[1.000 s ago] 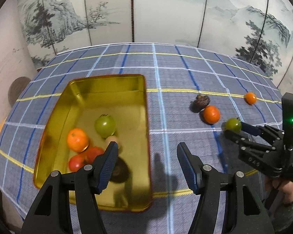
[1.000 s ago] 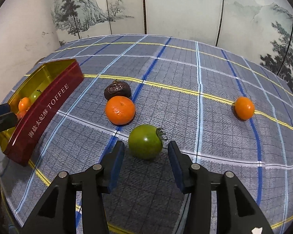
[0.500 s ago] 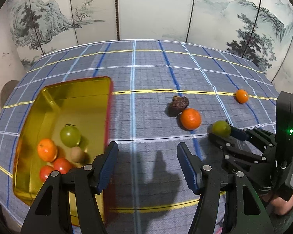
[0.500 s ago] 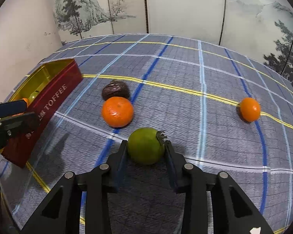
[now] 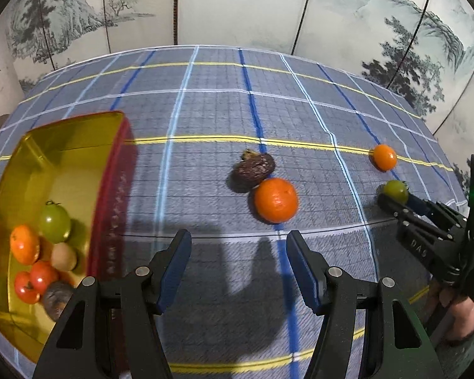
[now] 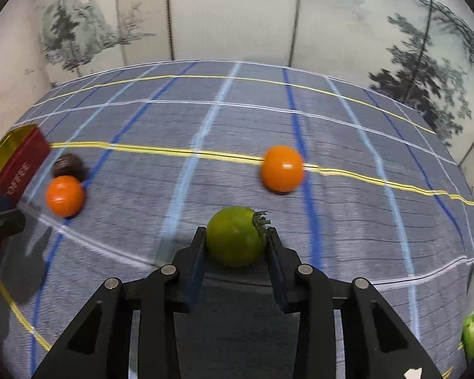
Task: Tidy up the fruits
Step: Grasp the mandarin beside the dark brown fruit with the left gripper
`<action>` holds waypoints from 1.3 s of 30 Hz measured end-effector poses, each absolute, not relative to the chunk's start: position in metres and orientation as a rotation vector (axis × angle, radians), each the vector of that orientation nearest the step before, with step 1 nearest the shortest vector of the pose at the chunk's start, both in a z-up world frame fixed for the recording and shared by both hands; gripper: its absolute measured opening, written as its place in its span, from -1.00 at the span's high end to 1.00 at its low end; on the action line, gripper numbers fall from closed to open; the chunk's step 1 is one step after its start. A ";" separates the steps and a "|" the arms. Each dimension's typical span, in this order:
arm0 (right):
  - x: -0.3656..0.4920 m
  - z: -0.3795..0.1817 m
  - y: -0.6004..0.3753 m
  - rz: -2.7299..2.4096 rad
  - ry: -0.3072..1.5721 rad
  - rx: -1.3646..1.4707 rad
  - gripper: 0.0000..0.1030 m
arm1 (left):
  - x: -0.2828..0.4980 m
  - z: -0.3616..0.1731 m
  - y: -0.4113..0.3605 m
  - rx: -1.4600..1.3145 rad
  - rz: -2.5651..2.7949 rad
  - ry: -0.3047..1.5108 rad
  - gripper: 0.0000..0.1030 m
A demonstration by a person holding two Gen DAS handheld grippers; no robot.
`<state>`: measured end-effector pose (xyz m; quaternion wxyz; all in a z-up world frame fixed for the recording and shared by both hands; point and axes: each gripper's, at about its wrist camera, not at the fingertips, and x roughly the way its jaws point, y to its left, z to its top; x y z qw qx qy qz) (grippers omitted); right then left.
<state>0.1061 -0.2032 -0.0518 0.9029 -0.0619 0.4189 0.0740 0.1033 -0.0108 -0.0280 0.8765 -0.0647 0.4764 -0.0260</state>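
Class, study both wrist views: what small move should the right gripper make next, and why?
Probably lift the green tomato a little and start carrying it toward the gold tin. The right gripper has its jaws pressed on the tomato's sides, and the tin already holds other fruit, while the left gripper is open and holds nothing.

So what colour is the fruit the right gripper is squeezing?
Green, a green tomato, seen best in the right wrist view.
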 end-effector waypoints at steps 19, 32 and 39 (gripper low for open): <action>0.111 -0.055 -0.223 0.151 0.871 -0.091 0.34 | 0.150 -0.050 -0.036 -0.166 -0.067 1.039 0.09; 0.112 -0.055 -0.223 0.151 0.871 -0.091 0.34 | 0.129 -0.044 -0.033 -0.157 -0.095 1.041 0.30; 0.112 -0.055 -0.223 0.151 0.871 -0.092 0.34 | 0.113 -0.032 -0.023 -0.136 -0.080 1.016 0.30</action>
